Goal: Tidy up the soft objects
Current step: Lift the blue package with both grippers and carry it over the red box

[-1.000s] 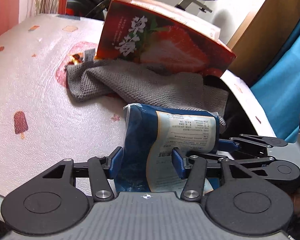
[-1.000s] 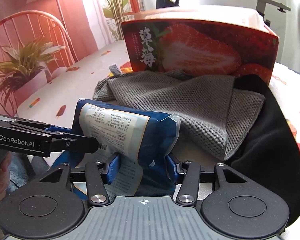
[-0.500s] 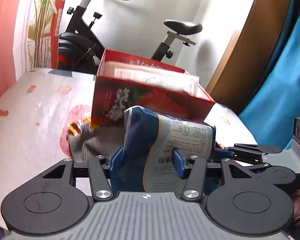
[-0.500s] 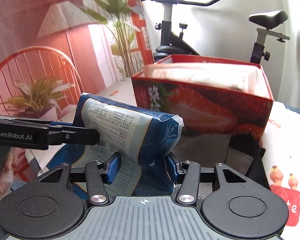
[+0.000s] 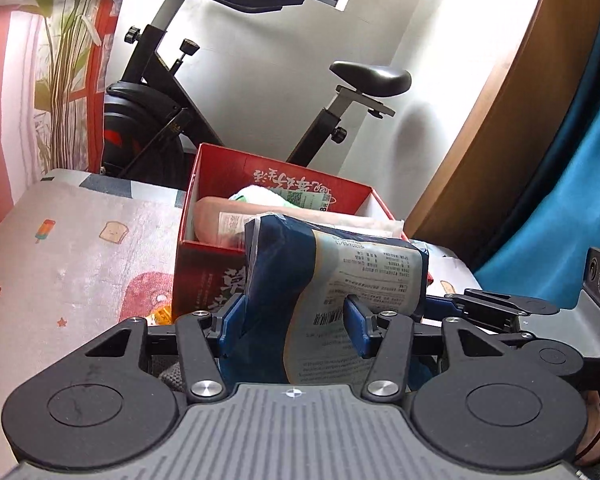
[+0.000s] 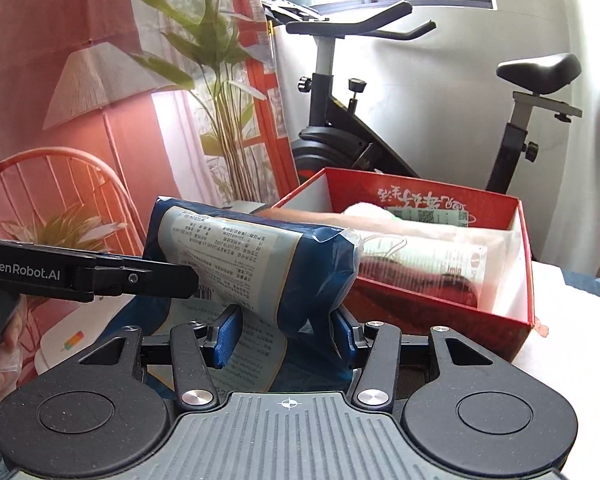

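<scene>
A soft blue pack with a pale printed label (image 5: 332, 280) (image 6: 259, 256) hangs in the air in front of the red strawberry box (image 5: 203, 276) (image 6: 432, 312). My left gripper (image 5: 293, 322) is shut on one end of the pack, and my right gripper (image 6: 285, 334) is shut on the other end. The box stands open, with a pink roll-shaped pack (image 5: 219, 220) and other wrapped soft packs (image 6: 424, 256) inside. Each gripper's black arm shows at the side of the other's view.
The box rests on a bed cover printed with ice lollies and toast (image 5: 79, 248). A black exercise bike (image 5: 159, 120) (image 6: 380, 136) stands behind the box by a white wall. A wooden panel and blue curtain (image 5: 572, 184) lie to the right.
Both grippers have risen with the blue pack held between them. The grey towel and black cloth have dropped out of view, and the box's open top with its contents now shows.
</scene>
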A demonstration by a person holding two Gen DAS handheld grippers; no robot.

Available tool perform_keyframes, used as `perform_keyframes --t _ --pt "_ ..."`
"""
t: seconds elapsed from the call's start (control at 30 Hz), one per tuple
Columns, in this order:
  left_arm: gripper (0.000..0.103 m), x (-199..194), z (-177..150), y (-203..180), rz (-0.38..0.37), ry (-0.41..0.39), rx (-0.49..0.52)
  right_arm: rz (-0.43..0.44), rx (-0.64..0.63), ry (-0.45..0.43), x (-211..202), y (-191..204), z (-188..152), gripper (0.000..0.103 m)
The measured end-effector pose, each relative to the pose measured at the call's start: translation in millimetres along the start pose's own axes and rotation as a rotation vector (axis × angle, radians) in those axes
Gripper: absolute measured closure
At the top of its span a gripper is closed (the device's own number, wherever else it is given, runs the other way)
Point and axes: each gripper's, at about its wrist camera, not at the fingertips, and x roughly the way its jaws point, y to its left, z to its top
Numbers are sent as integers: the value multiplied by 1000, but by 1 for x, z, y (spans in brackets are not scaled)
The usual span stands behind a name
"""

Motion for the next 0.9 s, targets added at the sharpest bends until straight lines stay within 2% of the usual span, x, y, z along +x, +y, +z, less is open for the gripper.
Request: perform_keyframes --t 0.17,0.37,0.5,0.73,0.9 --pt "48 9 20 -7 -1 4 52 2 21 -11 3 -15 17 57" --pt "48 25 36 -5 -16 22 58 3 27 5 16 -31 36 57" --pt "48 40 63 1 -14 -4 73 0 25 -4 32 -42 61 57" --pt "48 86 126 16 -8 -48 81 -33 14 -29 79 -70 120 57" --pt "50 131 143 28 25 -1 100 -53 44 16 127 -97 139 57"
